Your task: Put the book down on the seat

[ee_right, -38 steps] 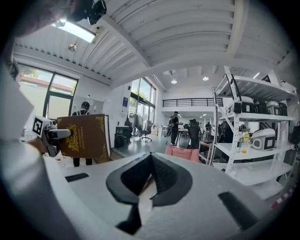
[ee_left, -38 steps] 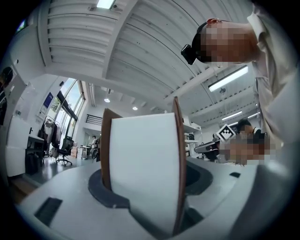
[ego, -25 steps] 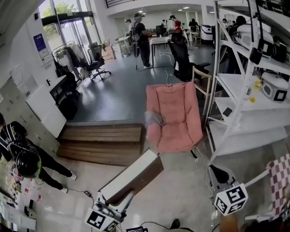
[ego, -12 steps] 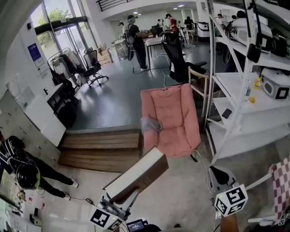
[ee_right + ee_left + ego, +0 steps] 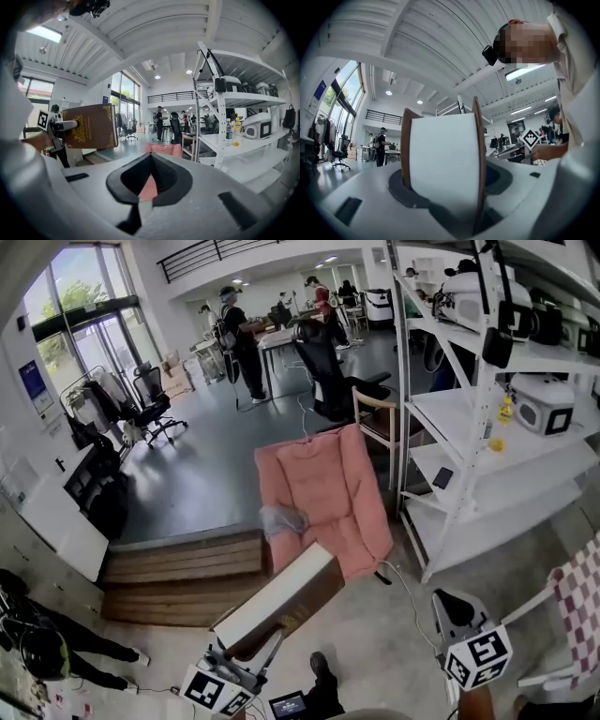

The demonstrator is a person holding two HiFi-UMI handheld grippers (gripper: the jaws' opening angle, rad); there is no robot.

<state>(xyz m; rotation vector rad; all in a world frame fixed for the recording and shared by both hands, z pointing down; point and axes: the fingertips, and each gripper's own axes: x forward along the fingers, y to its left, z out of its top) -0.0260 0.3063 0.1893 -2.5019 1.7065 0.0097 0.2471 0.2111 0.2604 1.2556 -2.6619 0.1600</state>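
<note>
Compared with a second ago, the pink seat [image 5: 319, 493] is sitting further left in the head view, and the book [image 5: 281, 601] is now overlapping the seat's front edge with its far end; before, floor was showing between them. A shoe [image 5: 321, 667] is also showing at the bottom now.

My left gripper [image 5: 248, 651] is pinching the book by its near end, jaws spread wide around the thick page block [image 5: 443, 159], one brown cover against each jaw. The book is hanging in the air, tilted, far end raised, not resting on the seat. It is looking thick: white pages, dark brown cover with gold ornament at the centre and corners [image 5: 91, 126].

My right gripper [image 5: 450, 607] is hanging off to the right over the floor, well apart from the book; its jaws [image 5: 149, 180] are looking pressed together at the tips with nothing between, though I am not fully sure.

A grey cloth [image 5: 281, 519] is lying at the seat's left edge.
</note>
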